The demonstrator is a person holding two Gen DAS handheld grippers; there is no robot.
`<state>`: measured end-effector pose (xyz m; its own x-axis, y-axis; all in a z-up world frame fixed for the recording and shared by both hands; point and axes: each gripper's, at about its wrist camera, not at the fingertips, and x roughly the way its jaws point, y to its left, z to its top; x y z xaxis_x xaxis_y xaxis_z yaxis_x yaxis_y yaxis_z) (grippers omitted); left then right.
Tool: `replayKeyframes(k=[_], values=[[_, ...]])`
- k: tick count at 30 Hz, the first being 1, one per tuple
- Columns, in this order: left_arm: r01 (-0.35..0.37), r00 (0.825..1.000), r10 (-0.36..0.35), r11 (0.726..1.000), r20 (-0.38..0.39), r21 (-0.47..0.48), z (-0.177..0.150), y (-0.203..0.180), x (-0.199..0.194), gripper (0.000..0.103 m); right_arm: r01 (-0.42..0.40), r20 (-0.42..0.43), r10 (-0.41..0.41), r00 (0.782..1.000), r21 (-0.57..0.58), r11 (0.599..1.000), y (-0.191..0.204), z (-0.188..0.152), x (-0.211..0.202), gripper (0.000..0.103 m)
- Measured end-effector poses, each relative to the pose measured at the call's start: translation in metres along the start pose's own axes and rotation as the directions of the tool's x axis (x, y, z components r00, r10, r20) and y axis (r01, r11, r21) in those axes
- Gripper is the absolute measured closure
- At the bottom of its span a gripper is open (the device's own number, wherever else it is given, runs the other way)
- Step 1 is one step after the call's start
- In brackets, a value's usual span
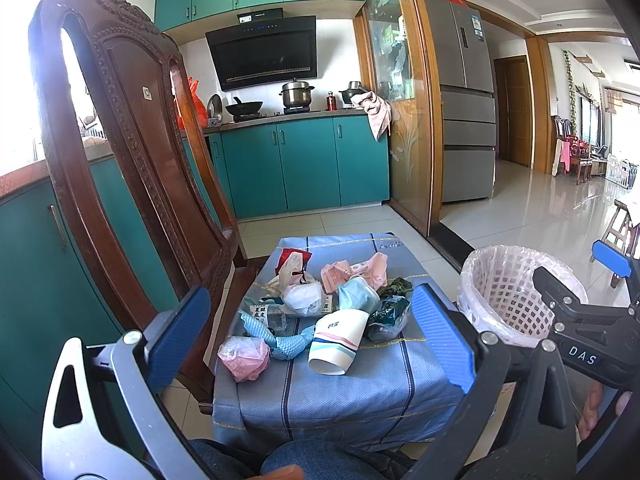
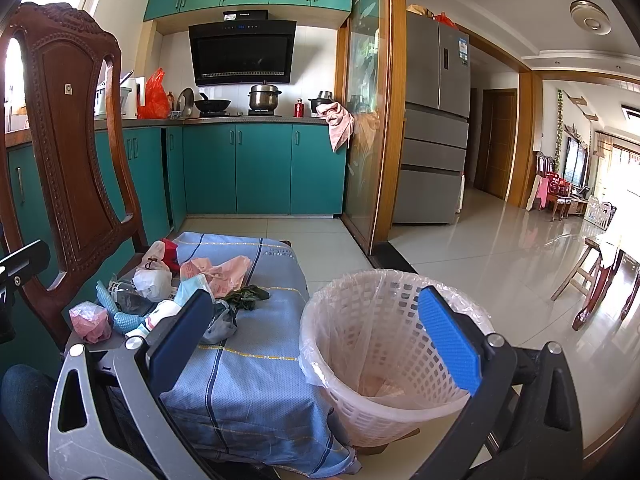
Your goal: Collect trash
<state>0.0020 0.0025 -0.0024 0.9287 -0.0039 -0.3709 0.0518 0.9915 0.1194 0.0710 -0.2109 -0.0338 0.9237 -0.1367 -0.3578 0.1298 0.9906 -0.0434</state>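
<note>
teal kitchen — trash pile (image 1: 320,312) mid-frame on a blue cloth (image 1: 360,380); bin (image 2: 384,352) lower right; left gripper (image 1: 312,344) and right gripper (image 2: 316,344) both spread apart, empty.

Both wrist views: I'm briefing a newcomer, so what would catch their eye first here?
The heap of trash on the blue cloth-covered table, a tipped paper cup nearest the camera. Right of the table stands the pink lined basket. Both the left gripper and right gripper are open and empty.
</note>
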Motion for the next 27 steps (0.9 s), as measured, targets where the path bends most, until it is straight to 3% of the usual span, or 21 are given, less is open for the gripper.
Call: replayKeyframes(k=[27], values=[[0.0, 1.0, 0.0, 1.0, -0.007, 0.002, -0.005, -0.01, 0.004, 0.002, 0.008, -0.003, -0.008, 1.0, 0.003, 1.0, -0.006, 0.003, 0.003, 0.003]])
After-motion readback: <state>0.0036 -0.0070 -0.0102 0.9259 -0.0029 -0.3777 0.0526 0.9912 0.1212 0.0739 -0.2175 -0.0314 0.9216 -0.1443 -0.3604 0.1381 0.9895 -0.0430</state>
